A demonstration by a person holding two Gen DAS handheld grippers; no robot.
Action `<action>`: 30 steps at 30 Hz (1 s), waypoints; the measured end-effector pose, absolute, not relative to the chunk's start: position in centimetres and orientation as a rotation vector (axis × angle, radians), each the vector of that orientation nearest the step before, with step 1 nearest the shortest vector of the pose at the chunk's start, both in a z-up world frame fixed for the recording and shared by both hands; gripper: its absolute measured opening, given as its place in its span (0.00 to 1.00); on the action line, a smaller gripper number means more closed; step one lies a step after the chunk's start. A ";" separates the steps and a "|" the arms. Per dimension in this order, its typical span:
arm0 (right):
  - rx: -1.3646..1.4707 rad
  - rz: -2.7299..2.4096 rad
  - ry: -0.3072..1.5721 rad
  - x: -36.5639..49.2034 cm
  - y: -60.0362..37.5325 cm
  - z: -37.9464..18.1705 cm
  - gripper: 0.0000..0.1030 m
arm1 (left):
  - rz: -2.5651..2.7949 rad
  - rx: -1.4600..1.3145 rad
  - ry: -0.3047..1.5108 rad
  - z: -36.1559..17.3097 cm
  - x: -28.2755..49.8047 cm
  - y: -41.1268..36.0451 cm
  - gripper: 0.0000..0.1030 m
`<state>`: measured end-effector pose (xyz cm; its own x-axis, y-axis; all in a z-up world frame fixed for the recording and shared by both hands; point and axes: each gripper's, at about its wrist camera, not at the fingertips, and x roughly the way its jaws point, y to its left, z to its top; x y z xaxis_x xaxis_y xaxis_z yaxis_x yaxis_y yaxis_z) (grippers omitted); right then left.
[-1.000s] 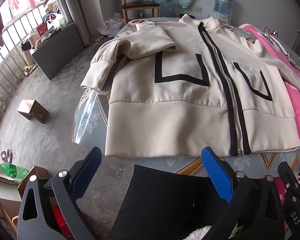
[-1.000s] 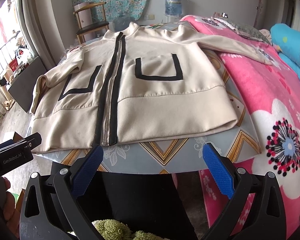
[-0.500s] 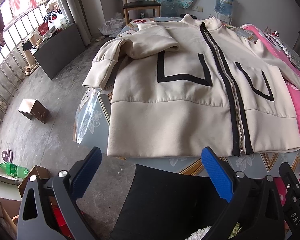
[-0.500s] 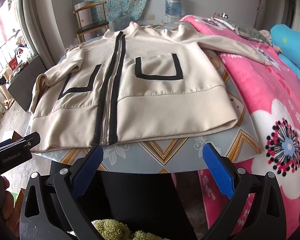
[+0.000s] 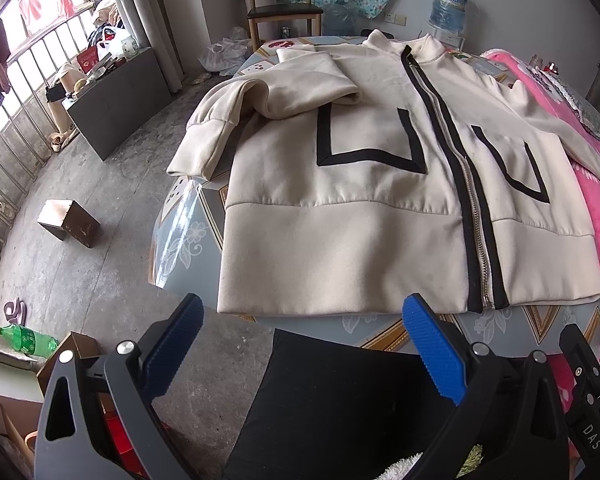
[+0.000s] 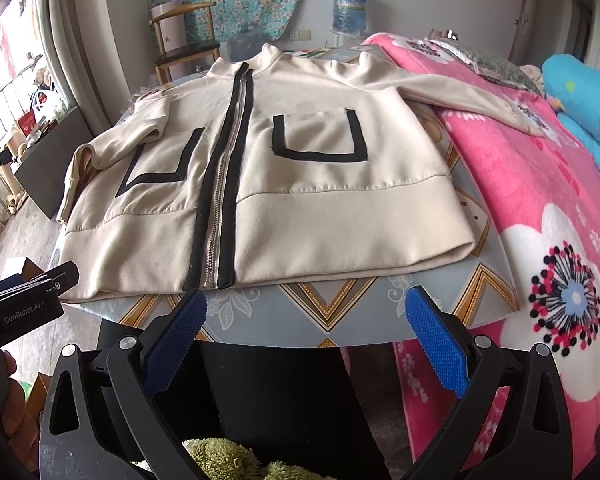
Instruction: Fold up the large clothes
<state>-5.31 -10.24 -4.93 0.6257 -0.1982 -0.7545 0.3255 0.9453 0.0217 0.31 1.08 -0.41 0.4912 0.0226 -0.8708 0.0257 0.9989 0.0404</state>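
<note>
My left claw (image 5: 300, 344) and right claw (image 6: 306, 340) both stand wide apart at the bottom of frame, gripping nothing. The cream jacket (image 5: 380, 184) lies zipped, front up, filling mid-frame on the table (image 6: 340, 316), one sleeve folded across its chest.

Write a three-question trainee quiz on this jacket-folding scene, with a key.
1. True or false: the cream zip jacket lies front side up on the table.
2. Which sleeve is already folded over the chest? A. the sleeve on the window side B. the sleeve on the bed side
3. Fill in: both the left gripper and the right gripper have jaws that are ____ and hold nothing.

Key: 1 true; 2 A; 3 open.
</note>
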 end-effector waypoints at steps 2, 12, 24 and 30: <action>0.158 -0.302 0.842 -5.3 -10.1 -4.9 0.93 | 0.000 0.050 1.055 -0.4 0.3 1.1 0.95; 0.153 -0.303 0.839 -5.2 -9.9 -4.9 0.93 | -0.001 0.051 1.054 -0.4 0.3 1.2 0.95; 0.133 -0.384 0.789 -4.9 -10.4 -2.9 0.93 | -0.175 0.054 1.031 -0.3 2.0 -0.4 0.95; 0.191 -0.456 0.734 -6.7 -12.1 -2.2 0.93 | -0.307 0.078 1.007 0.2 2.6 -3.0 0.95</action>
<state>-6.74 -12.14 -2.22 0.6508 -0.3327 -0.6825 0.4641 0.8857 0.0108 2.57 -3.05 0.22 0.4956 -0.2169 -0.8410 0.2886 0.9544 -0.0761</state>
